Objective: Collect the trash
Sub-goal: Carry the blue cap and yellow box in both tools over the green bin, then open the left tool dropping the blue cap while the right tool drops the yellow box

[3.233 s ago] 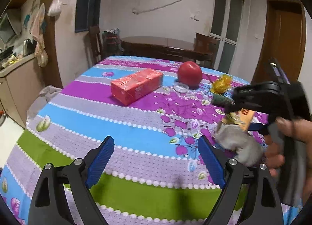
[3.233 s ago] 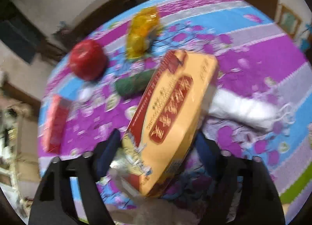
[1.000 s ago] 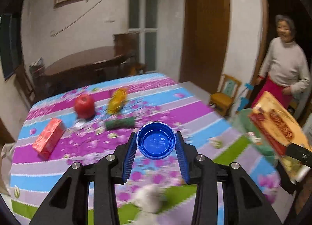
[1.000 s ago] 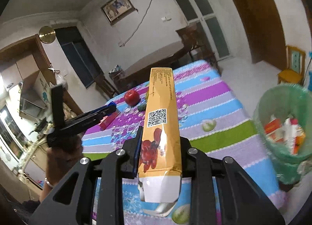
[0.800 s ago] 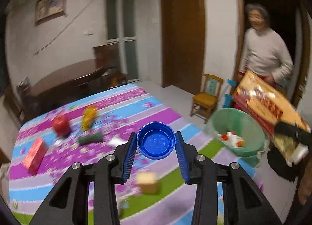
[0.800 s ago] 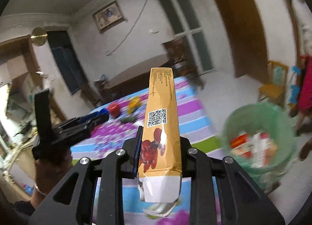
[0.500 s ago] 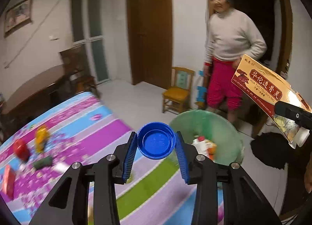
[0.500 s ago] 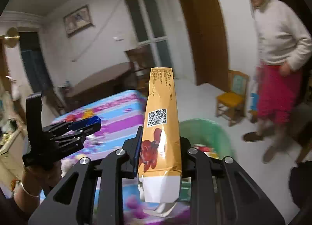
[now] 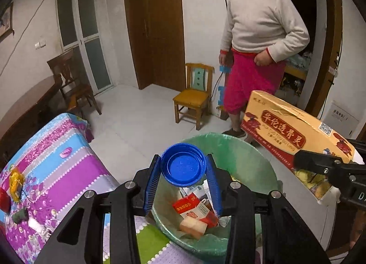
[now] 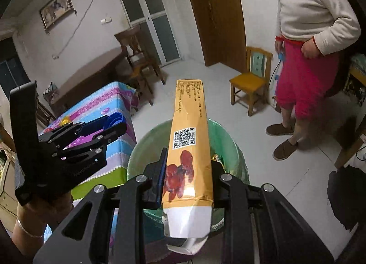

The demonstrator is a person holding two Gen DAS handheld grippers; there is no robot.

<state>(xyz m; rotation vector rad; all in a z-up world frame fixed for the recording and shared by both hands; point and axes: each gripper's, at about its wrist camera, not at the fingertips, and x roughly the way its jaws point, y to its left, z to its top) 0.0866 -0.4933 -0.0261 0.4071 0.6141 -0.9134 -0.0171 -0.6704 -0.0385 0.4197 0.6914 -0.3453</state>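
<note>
We have two pieces of trash in hand, both hanging over the green-lined bin (image 9: 247, 165), which sits below and just ahead of both sets of jaws. The left gripper (image 9: 184, 170) has its jaws clamped on the blue bottle cap (image 9: 183, 167), pads pressing on opposite sides of the rim, hollow side turned toward us. We judge the cap light, stiff and a little slick; its ribbed rim gives the pads purchase, and the diameter is the right place to hold it, since a grip off the middle could squirt it out sideways.

The right gripper (image 10: 186, 179) has its jaws clamped on the orange carton (image 10: 188, 142) across its narrow sides, near the torn white end closest to us, with most of the length sticking out forward over the bin. The carton looks like thin card, probably empty: light, but easily crushed, and creased already along one edge. Held so near one end, it could pivot between the pads, so a hold nearer the middle would be steadier.

The bin already holds red and white packets (image 9: 194, 209). Beyond it stands a bystander (image 9: 258, 35), and the tabletop (image 9: 64, 163) lies to the left of the left jaws.
</note>
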